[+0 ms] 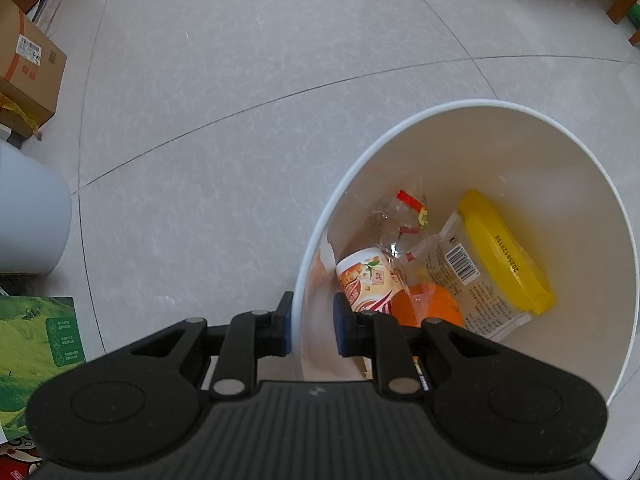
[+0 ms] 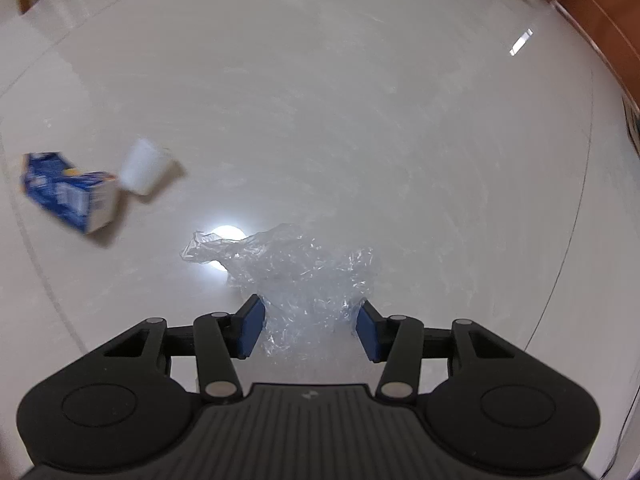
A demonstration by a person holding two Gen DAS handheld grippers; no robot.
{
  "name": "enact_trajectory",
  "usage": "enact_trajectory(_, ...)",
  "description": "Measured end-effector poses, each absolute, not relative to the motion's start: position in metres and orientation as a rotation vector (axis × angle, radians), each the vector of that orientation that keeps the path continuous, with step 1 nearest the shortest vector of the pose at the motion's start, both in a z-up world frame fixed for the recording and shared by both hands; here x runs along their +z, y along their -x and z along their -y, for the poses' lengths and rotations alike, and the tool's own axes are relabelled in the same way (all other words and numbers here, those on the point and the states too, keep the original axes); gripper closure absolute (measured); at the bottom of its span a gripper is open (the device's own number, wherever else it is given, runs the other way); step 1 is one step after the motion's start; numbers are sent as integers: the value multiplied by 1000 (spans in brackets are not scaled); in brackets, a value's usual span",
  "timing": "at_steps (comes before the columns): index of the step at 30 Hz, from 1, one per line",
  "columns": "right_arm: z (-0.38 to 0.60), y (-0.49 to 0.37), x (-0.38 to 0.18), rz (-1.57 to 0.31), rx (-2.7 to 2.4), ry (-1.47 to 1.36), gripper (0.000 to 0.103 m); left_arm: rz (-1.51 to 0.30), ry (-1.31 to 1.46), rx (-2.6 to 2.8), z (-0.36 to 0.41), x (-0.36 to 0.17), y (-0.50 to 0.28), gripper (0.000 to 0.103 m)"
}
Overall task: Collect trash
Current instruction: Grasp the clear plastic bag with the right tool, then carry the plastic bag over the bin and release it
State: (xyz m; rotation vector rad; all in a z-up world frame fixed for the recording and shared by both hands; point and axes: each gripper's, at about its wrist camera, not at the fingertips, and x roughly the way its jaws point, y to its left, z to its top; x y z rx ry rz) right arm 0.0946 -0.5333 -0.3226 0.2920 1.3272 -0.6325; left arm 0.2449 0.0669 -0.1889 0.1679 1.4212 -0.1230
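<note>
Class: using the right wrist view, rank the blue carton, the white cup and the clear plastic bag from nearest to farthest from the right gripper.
1. Clear plastic bag, between the right gripper fingers.
2. White cup, far left.
3. Blue carton, leftmost, touching the cup.

- White bin (image 1: 472, 148), yellow lid (image 1: 504, 252) inside
- Orange-and-white patterned cup (image 1: 368, 280)
- Blue-and-white carton (image 2: 68, 192) (blurred)
- Clear crinkled plastic wrap (image 2: 304, 280)
- Pale grey floor (image 2: 360, 120)

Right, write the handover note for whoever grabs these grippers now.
Left gripper: straddling the white bin's rim, one finger inside, one outside.
Right gripper: open, fingers either side of the crumpled clear plastic bag on the floor; not yet closed.
Done: cup, wrappers and yellow lid already lie in the bin.
Left: grab the bag, then the blue carton and white cup.
</note>
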Motion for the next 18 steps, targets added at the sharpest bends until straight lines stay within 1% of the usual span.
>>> enact_trajectory(7,471,-116,-255,-1300,-432,-257,49,-1418,-157,-129,-70,-189,-244,86)
enact_trajectory(18,328,-162,-109,-1148,10,-189,48,-1432,-106,-125,-75,-187,-245,86)
